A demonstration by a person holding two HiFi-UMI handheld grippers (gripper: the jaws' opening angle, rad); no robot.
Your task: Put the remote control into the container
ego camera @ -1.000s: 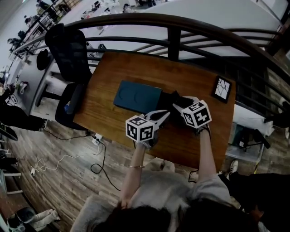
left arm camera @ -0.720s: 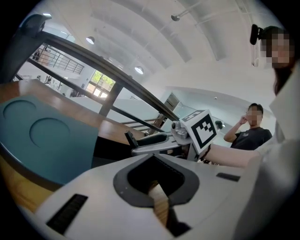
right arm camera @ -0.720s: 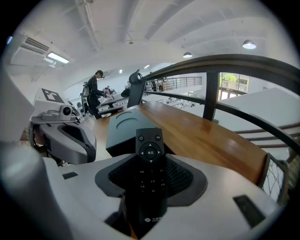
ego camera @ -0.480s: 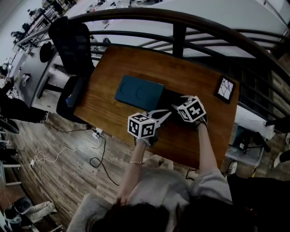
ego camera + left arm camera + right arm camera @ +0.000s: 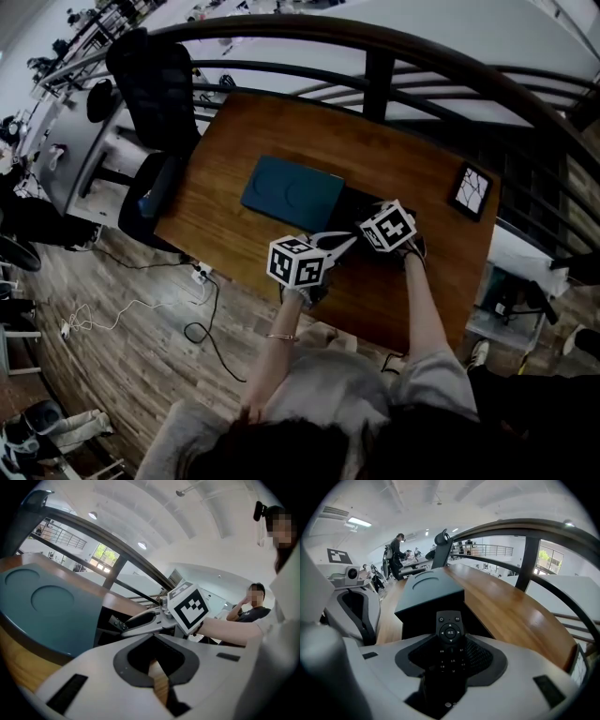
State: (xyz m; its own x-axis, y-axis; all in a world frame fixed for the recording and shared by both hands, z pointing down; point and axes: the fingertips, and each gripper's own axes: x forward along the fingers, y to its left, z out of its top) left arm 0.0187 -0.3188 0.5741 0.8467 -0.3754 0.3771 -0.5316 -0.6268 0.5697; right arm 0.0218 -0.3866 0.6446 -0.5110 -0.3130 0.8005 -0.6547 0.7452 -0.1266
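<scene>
My right gripper (image 5: 450, 654) is shut on a black remote control (image 5: 450, 637), whose button end points out past the jaws. Just ahead of it is the black container (image 5: 423, 620), with a teal lid (image 5: 432, 588) lying partly over its far side. In the head view the right gripper (image 5: 371, 221) is at the container (image 5: 349, 208), beside the teal lid (image 5: 291, 192). The left gripper (image 5: 337, 242) hovers just in front of the container, its jaws shut on nothing. The left gripper view shows wood through a thin slit between its jaws, and the remote's tip (image 5: 118, 623) over the dark container.
The wooden table (image 5: 422, 178) has a dark metal railing (image 5: 377, 66) along its far edge. A small black-framed panel (image 5: 471, 190) lies at the table's right end. An office chair (image 5: 150, 94) stands off the left end. People are in the background.
My right gripper has carried the remote to the left, closer to the container. The left gripper has stayed where it was.
</scene>
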